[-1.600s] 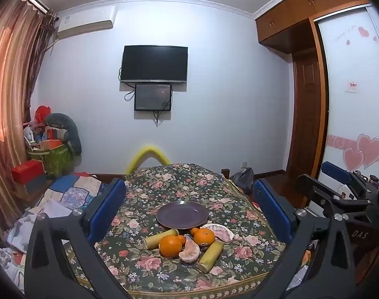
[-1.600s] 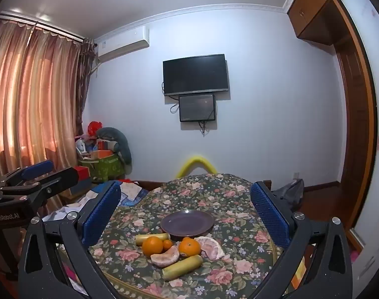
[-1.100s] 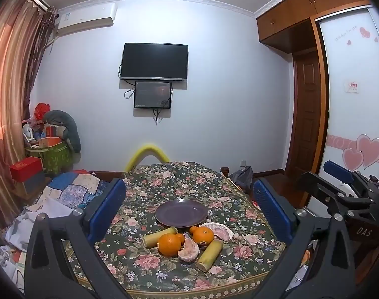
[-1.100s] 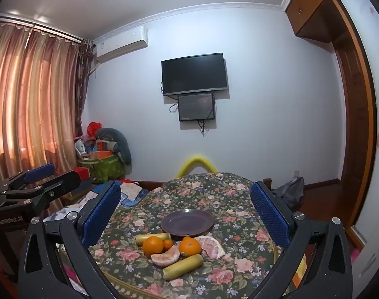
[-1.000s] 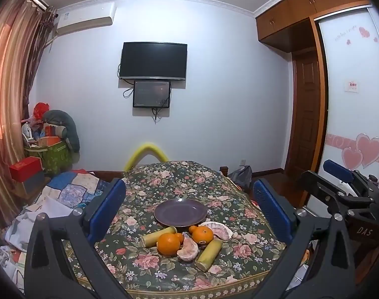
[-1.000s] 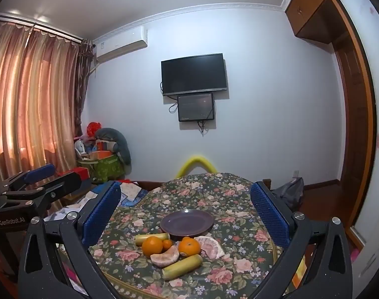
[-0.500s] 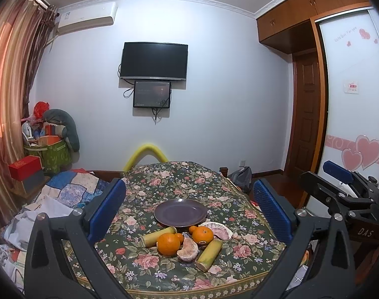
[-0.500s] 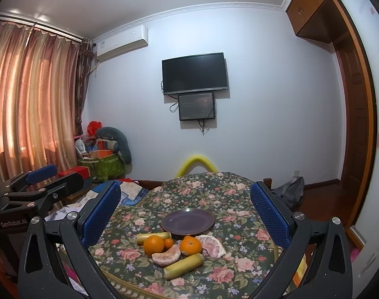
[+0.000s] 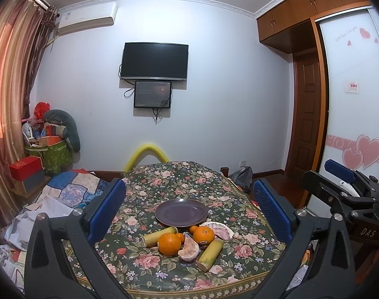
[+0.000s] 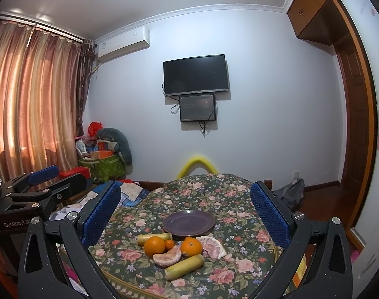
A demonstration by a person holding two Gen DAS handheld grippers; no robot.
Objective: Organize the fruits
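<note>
Straight ahead of both wide-open hand-held grippers, left [image 9: 189, 206] and right [image 10: 185, 210], on the floral table [image 10: 229, 194]: clustered fruit [image 10: 179, 248] just before an empty purple plate [image 10: 188, 221], nearest sugarcane stick [image 10: 185, 266] lying crosswise, neither hand-held gripper clearly closer.

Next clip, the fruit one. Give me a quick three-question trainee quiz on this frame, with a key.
1. True or false: the purple plate already holds fruit.
2. Are the left gripper and right gripper open or shut?
3. Multiple choice: the two oranges lie (A) on the plate, (B) on the floral tablecloth in front of the plate, (C) between a gripper's fingers.

Key: 1. False, it is bare. 2. Both open, holding nothing. 3. B, among pomelo pieces and sugarcane sticks.
</note>
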